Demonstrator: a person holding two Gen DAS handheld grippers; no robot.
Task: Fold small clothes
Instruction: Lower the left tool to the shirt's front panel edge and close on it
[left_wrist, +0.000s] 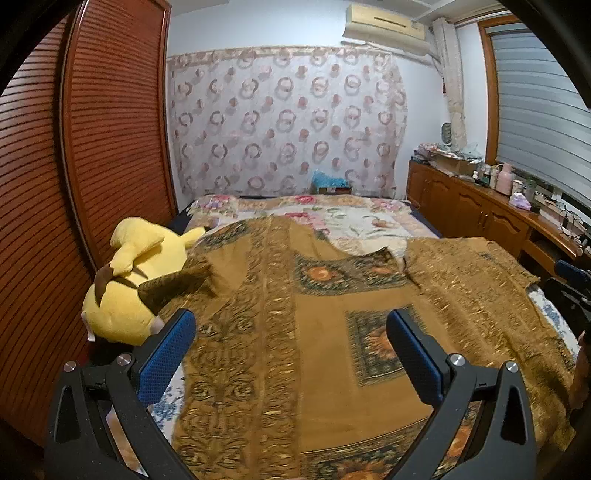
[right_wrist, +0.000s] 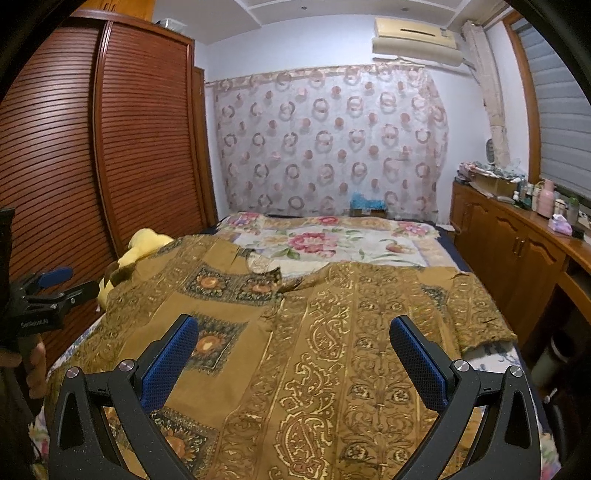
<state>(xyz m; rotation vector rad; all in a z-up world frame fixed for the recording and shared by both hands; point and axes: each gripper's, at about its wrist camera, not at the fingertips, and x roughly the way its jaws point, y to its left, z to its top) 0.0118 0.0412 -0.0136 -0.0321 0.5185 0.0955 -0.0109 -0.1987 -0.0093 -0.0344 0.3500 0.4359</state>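
A brown and gold patterned shirt (left_wrist: 325, 295) lies spread flat on the bed, collar toward the far end; it also shows in the right wrist view (right_wrist: 332, 332). My left gripper (left_wrist: 291, 325) is open and empty, held above the shirt's left half. My right gripper (right_wrist: 293, 328) is open and empty, held above the shirt's right half. The left gripper also shows at the left edge of the right wrist view (right_wrist: 55, 284), and the right gripper shows at the right edge of the left wrist view (left_wrist: 572, 273).
A yellow plush toy (left_wrist: 129, 280) lies at the bed's left edge against the shirt's sleeve. A floral bedspread (right_wrist: 332, 240) covers the far bed. A slatted wooden wardrobe (left_wrist: 92, 147) stands left. A wooden cabinet (right_wrist: 517, 251) with bottles runs along the right.
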